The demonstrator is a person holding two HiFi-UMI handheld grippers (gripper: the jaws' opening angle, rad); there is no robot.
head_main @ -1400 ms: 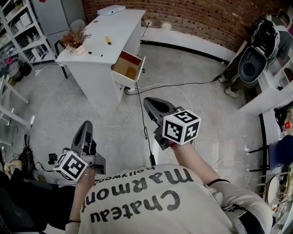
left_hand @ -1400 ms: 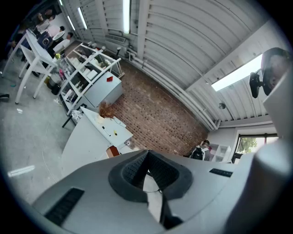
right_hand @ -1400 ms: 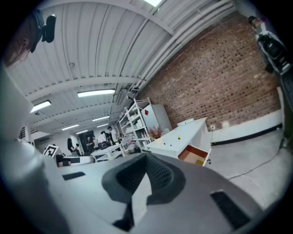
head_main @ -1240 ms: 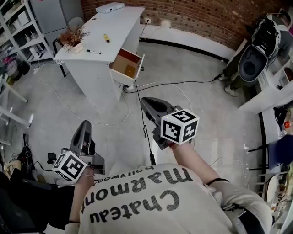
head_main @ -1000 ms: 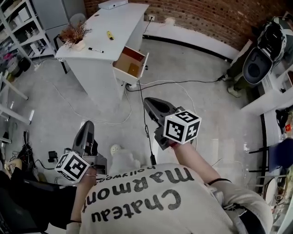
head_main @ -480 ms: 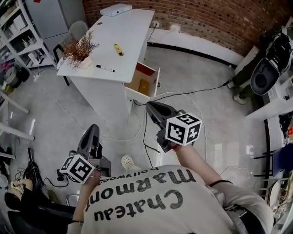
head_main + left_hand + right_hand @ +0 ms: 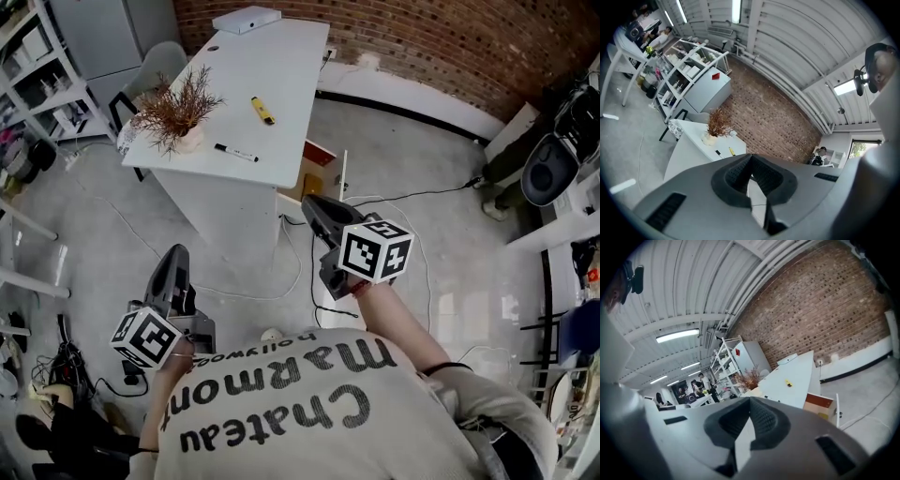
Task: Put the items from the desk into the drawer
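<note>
On the white desk [image 7: 272,66] lie a yellow item [image 7: 262,111] and a black marker [image 7: 234,153], beside a dried plant in a pot [image 7: 178,108] and a white box [image 7: 246,19] at the far end. The desk's drawer [image 7: 319,173] hangs open on its right side, with something yellowish inside. My right gripper [image 7: 307,202] is shut and empty, level, just short of the drawer. My left gripper [image 7: 175,255] is also shut and empty, over the floor left of the desk's near end. The right gripper view shows the drawer [image 7: 820,404] and the yellow item [image 7: 788,382] ahead.
Cables [image 7: 412,197] trail over the grey floor around the desk. Metal shelving [image 7: 37,56] stands at the left and a chair [image 7: 155,66] behind the desk. A brick wall [image 7: 450,37] runs along the back. More furniture [image 7: 562,169] lines the right edge.
Both grippers have been carried across the floor toward the desk, which now looks larger and nearer. The right one has come up close to the open drawer. Both stay shut.
</note>
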